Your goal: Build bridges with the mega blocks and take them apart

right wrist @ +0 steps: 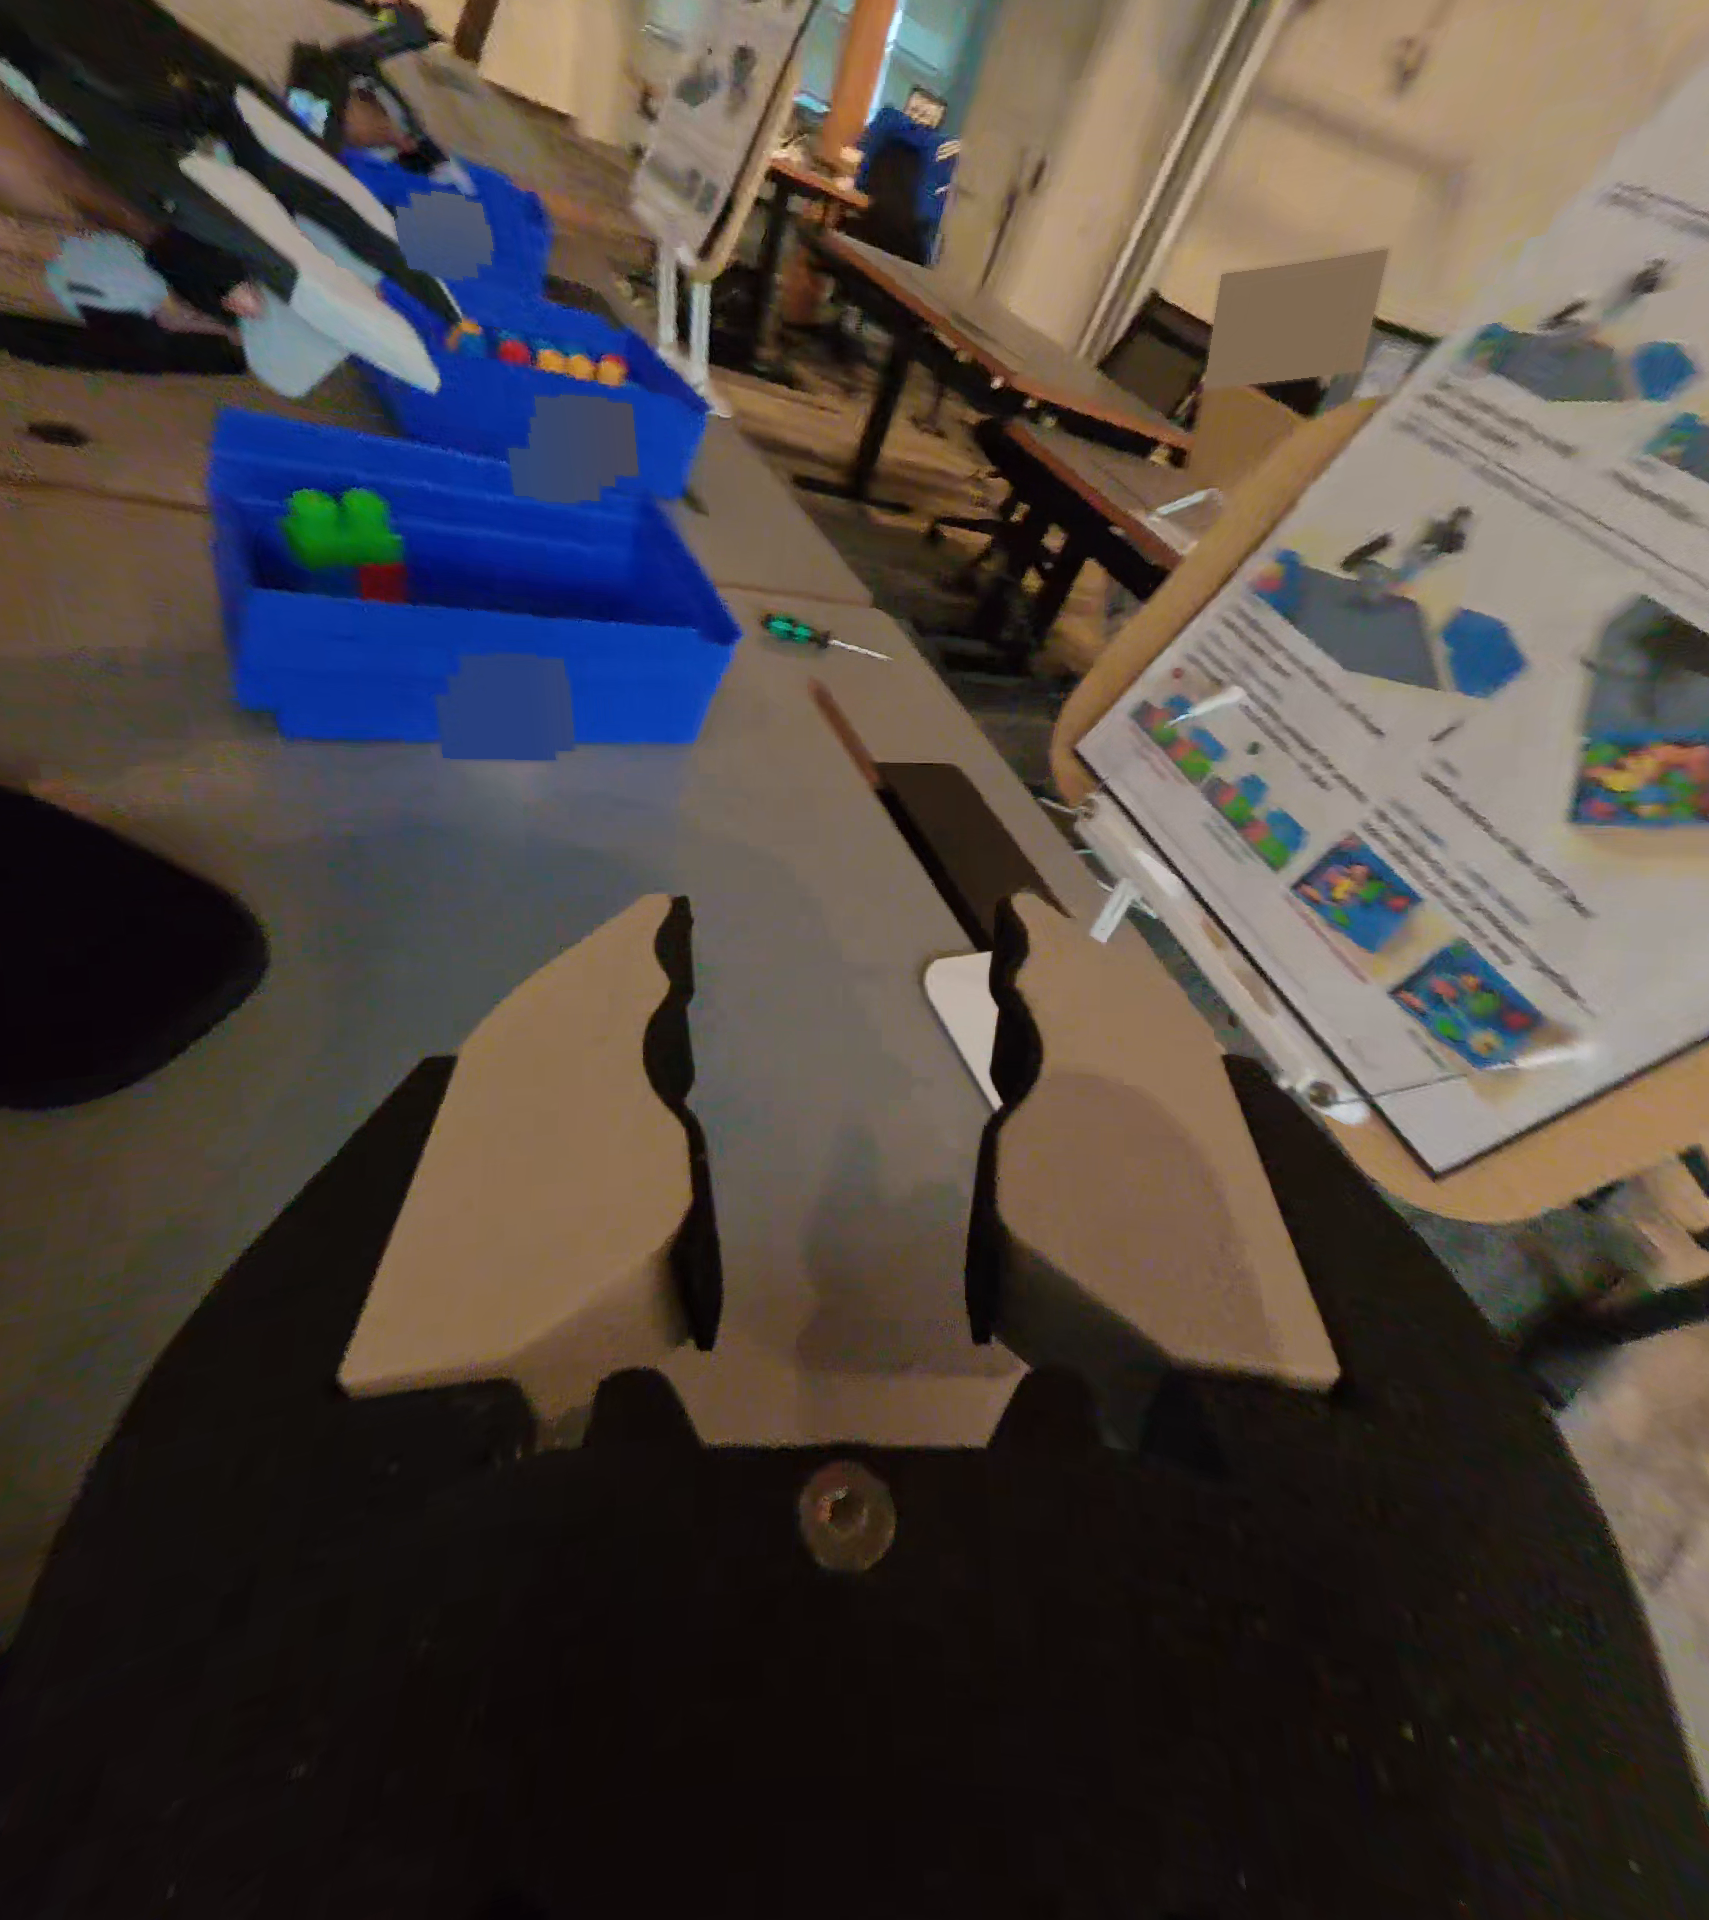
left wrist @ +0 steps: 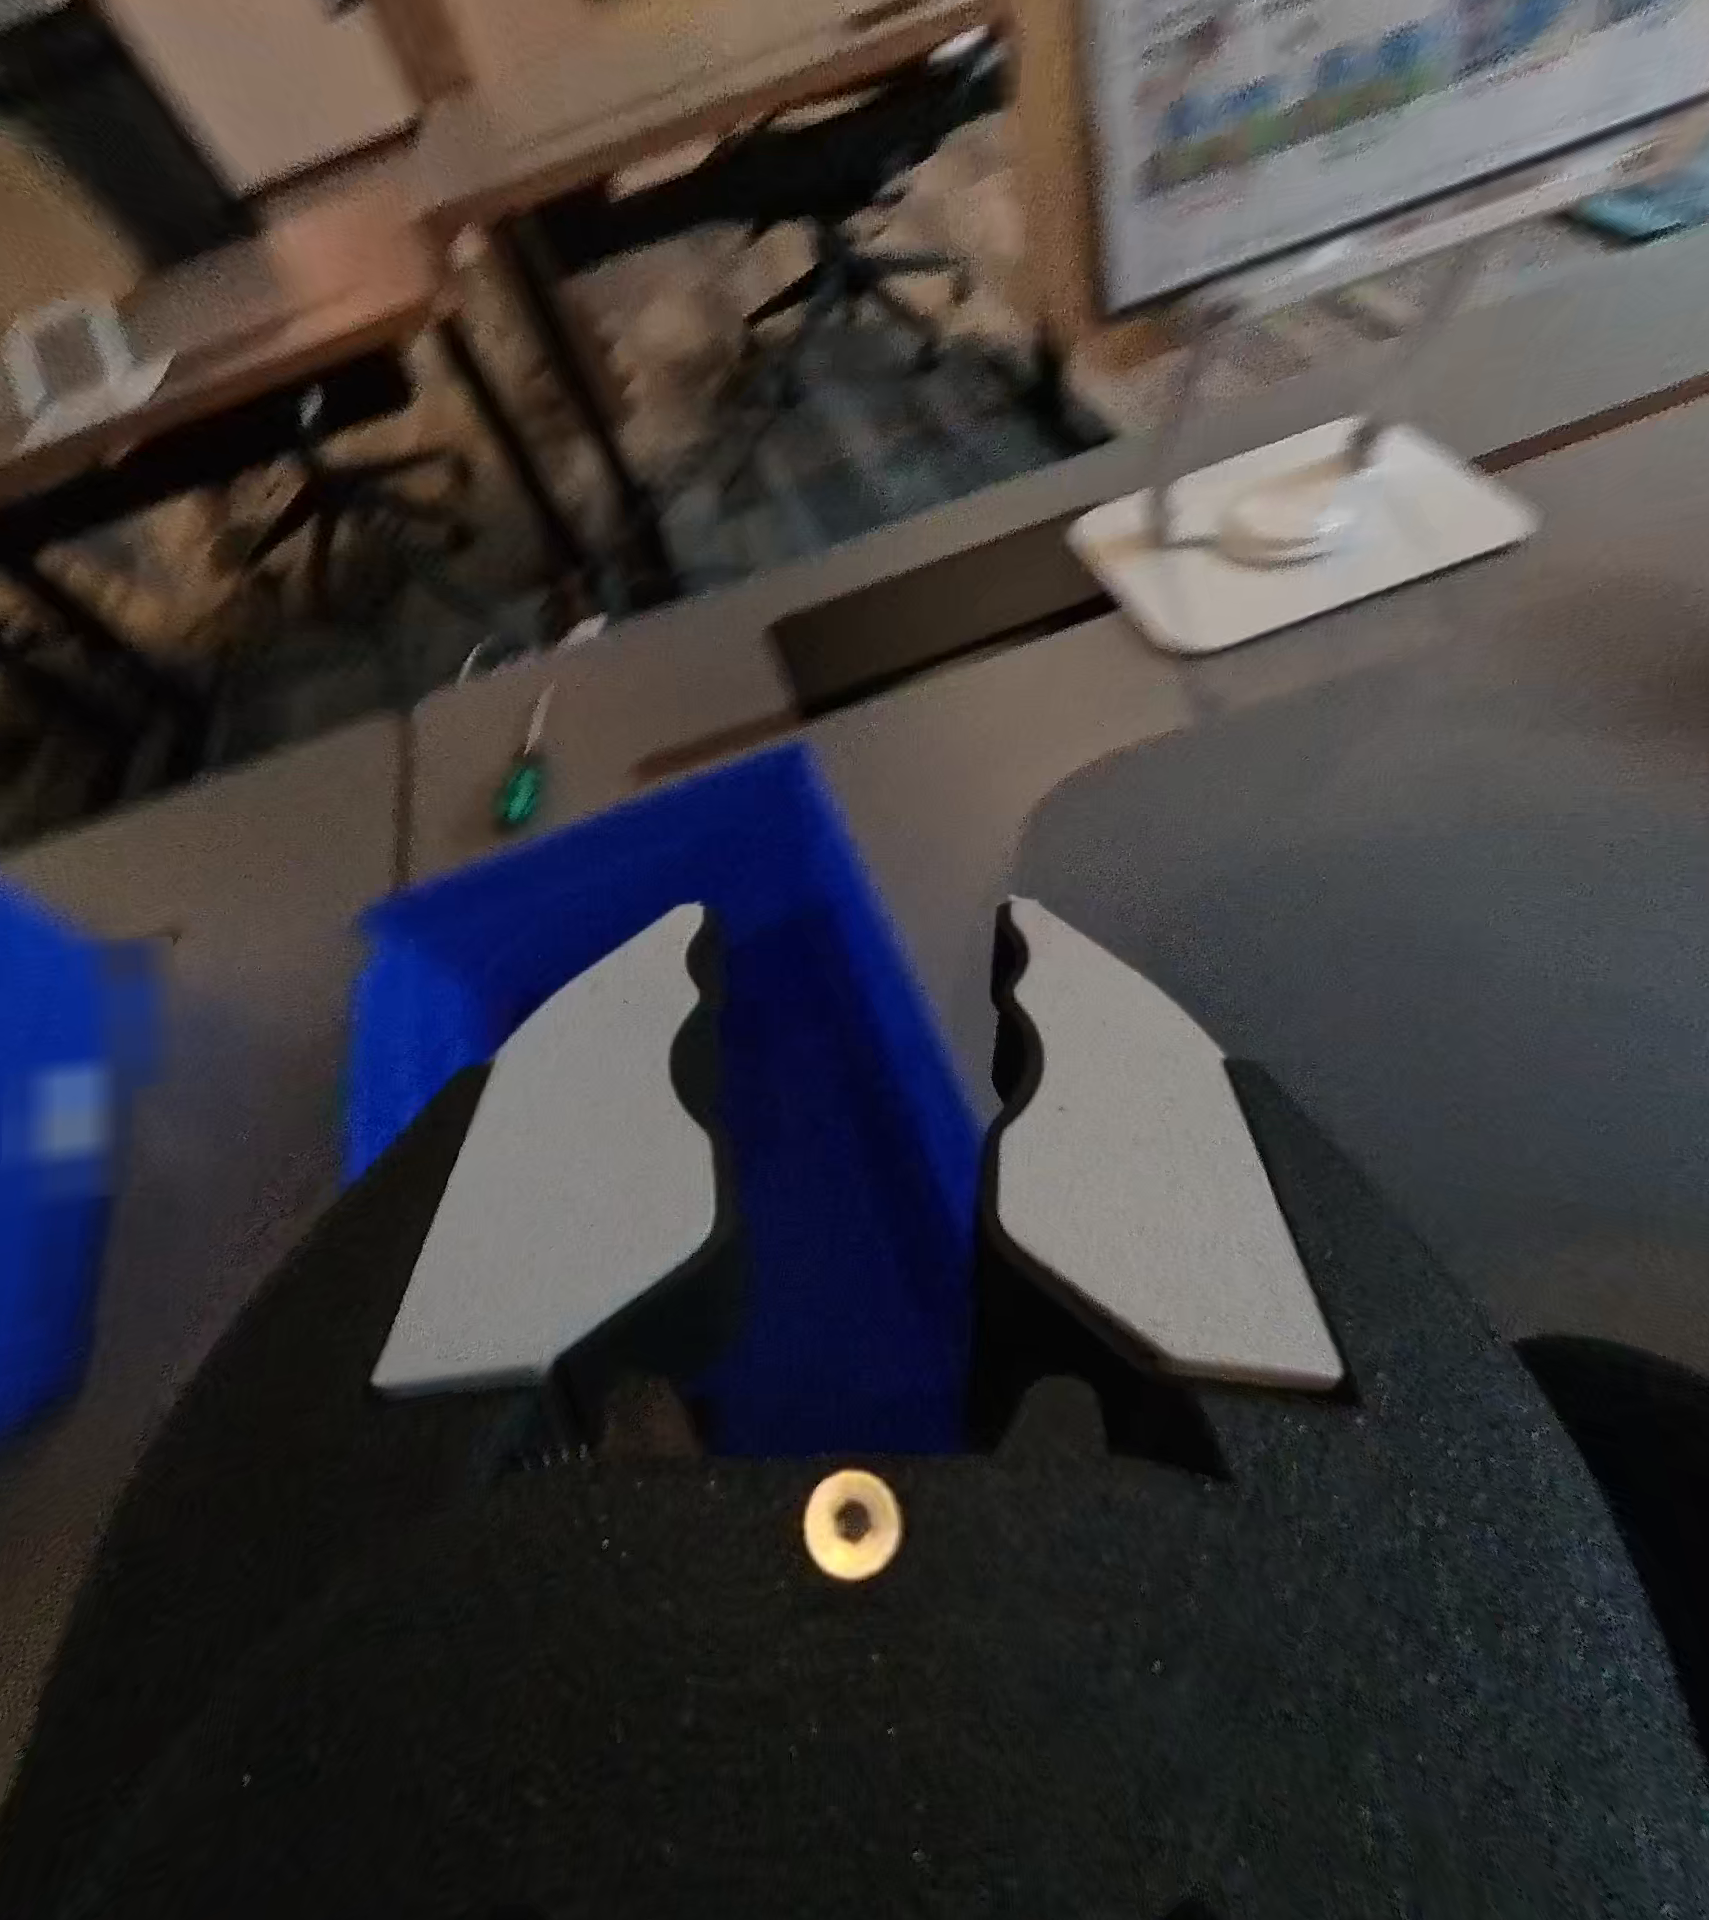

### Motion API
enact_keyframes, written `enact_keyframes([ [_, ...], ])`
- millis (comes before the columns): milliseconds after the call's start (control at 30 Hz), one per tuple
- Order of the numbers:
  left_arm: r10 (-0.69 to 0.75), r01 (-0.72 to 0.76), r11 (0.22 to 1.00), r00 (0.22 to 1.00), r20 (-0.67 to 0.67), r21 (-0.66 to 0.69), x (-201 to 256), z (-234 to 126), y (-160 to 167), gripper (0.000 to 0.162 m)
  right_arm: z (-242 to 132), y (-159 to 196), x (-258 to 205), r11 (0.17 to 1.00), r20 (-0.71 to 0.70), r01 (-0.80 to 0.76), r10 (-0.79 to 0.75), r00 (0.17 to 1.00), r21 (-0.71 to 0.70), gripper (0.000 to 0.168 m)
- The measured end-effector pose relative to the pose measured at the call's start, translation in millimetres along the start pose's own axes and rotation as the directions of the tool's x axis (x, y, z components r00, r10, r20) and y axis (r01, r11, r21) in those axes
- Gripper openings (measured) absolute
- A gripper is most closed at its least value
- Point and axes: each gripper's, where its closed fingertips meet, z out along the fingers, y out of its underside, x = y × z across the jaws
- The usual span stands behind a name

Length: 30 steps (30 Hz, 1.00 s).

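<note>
Right gripper (right wrist: 845, 940): jaws parted and empty above the grey surface (right wrist: 538, 883). Left gripper (left wrist: 850, 935): jaws likewise parted and empty, over a blue bin (left wrist: 829, 1039). Mega blocks: a green block (right wrist: 341, 530) on a red block (right wrist: 382, 582) in the nearer blue bin (right wrist: 476, 665); more blocks (right wrist: 559, 358) in the farther bin (right wrist: 663, 405). Screwdriver (right wrist: 803, 634) just beyond; instruction board (right wrist: 1515, 665) at right.

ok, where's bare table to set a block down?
Free: the grey table between the near blue bin, the black mat and the right gripper. Crowded: far left, where the left gripper hangs over the far bin; a screwdriver lies beside the bins.
</note>
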Motion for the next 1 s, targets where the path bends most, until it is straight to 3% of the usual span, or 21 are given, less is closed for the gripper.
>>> enact_keyframes([
  [133,-0.149,0.201,0.955,0.961,0.234,-0.217,-71,-31,82,0.049,13,7,-7,0.999,0.029,0.013,-0.011,1.000,-0.048,0.055],
  [233,-0.192,0.277,0.885,0.949,0.250,-0.374,-84,-33,129,0.054,17,8,-8,0.999,0.034,0.003,-0.002,0.999,-0.046,0.054],
  [400,-0.159,0.279,0.756,0.956,0.247,-0.592,-84,-22,179,0.054,13,9,-3,0.998,0.006,0.016,-0.015,1.000,-0.055,0.054],
  [700,-0.156,0.357,0.620,0.929,0.336,-0.699,-91,1,221,0.051,2,9,9,0.999,-0.043,0.011,-0.013,0.999,-0.041,0.053],
  [1000,-0.169,0.422,0.563,0.901,0.400,-0.711,-99,18,240,0.048,-2,14,16,0.998,-0.070,0.017,-0.021,0.997,-0.060,0.053],
])
